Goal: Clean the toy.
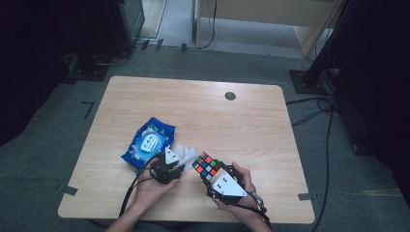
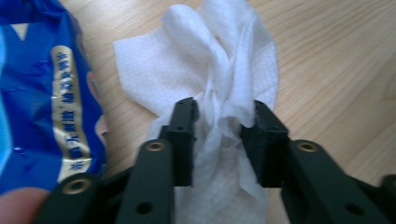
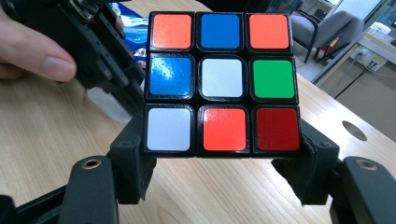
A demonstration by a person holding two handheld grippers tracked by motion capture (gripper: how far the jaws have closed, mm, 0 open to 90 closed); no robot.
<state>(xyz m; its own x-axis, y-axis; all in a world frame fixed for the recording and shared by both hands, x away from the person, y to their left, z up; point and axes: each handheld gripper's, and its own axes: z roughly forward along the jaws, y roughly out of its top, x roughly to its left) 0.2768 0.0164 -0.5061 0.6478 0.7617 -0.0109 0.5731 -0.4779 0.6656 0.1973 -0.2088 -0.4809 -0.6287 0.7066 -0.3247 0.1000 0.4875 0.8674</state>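
- The left gripper [image 1: 169,162] works at the near-left part of the pale wood-grain table [image 1: 251,121]. Its two black, blocky jaws pinch a white tissue [image 2: 219,93] between them; the sheet bunches into soft folds at the pinch point.
- The tissue is thin, with a fine embossed texture. It lies crumpled on the table surface, just right of a blue wipes pack [image 1: 147,142].
- The wipes pack is a glossy plastic pouch, flat and roughly rectangular, with a white label on top and a gold strip of print along one edge.
- The right gripper [image 1: 212,171] is clenched on a puzzle cube [image 3: 223,83], its jaws pressing the lower left and right sides. The cube has a black plastic frame and shiny square stickers in orange, blue, white, green and red.
- The cube is held near the table's near edge, just right of the tissue.
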